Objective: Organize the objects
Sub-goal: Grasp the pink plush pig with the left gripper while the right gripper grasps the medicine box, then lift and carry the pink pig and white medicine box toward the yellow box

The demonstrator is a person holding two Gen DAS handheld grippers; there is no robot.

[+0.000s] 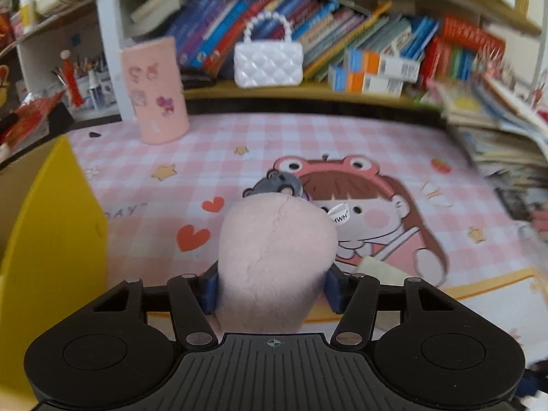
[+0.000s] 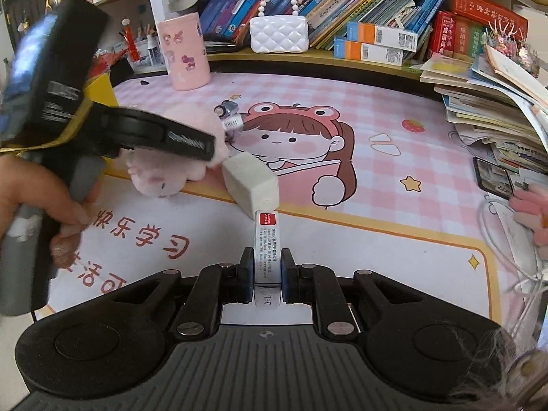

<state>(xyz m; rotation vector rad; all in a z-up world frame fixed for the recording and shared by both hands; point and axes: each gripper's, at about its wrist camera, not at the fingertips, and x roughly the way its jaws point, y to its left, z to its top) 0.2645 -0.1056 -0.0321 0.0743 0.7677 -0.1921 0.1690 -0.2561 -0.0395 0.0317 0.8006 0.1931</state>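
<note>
While both grippers carry loads above the desk mat (image 2: 342,239), left gripper (image 1: 272,286) is clamped on pink plush keychain (image 1: 277,250), lifted clear beside yellow box (image 1: 51,239), prob. its bin; right gripper (image 2: 268,275) pinches staple box (image 2: 266,246) by narrow sides w/ white sponge block (image 2: 251,179) lying free ahead.

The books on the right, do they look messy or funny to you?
Yes. The stack of books and papers at the desk's right edge is sloppy: covers splay at different angles and the top ones tilt and overhang. On the shelf, the row of books leans sideways instead of standing straight.
</note>
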